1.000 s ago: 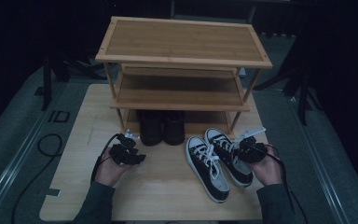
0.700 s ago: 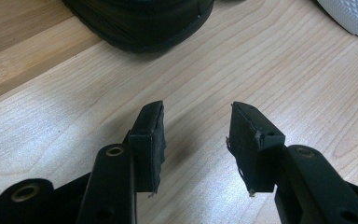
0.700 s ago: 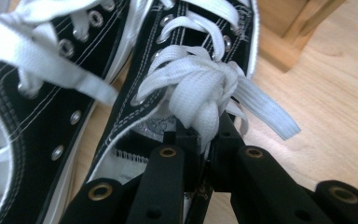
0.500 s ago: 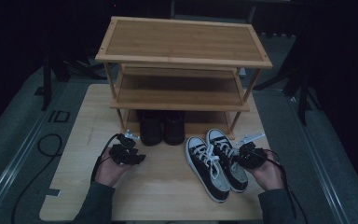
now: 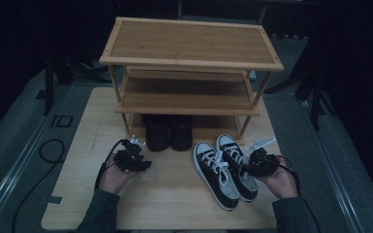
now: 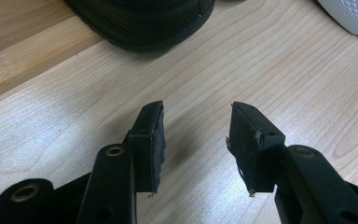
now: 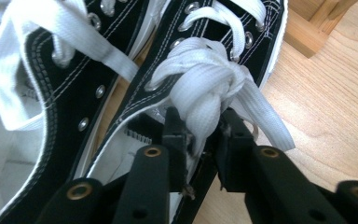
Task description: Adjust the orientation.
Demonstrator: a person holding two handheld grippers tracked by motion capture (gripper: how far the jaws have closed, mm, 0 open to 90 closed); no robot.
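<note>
Black canvas and white laces mark the pair of sneakers (image 5: 226,172) we are working on; they sit side by side on the wooden table (image 5: 175,199), just in front of the bamboo shoe rack (image 5: 189,73), whose bottom tier already holds a pair of dark shoes (image 5: 167,133). Our right gripper (image 5: 252,165) is at the right-hand sneaker (image 5: 238,165), and in the right gripper view its jaws are nearly closed around the knotted lace bundle (image 7: 205,88) and the edge of the shoe's collar beneath it. We judge this to be the grasping step: the hold on the shoe is being taken, and the sneaker lies flat on the table, not yet lifted. Our left gripper (image 5: 133,160) rests low over bare wood near the rack's left front leg, its jaws spread wide with nothing between them, the toe of a dark shoe (image 6: 140,23) just ahead.

Next we would need to confirm the pinch catches firm canvas and not just loose lace, then lift cleanly and carry the sneaker toward a free shelf without dragging its partner.
</note>
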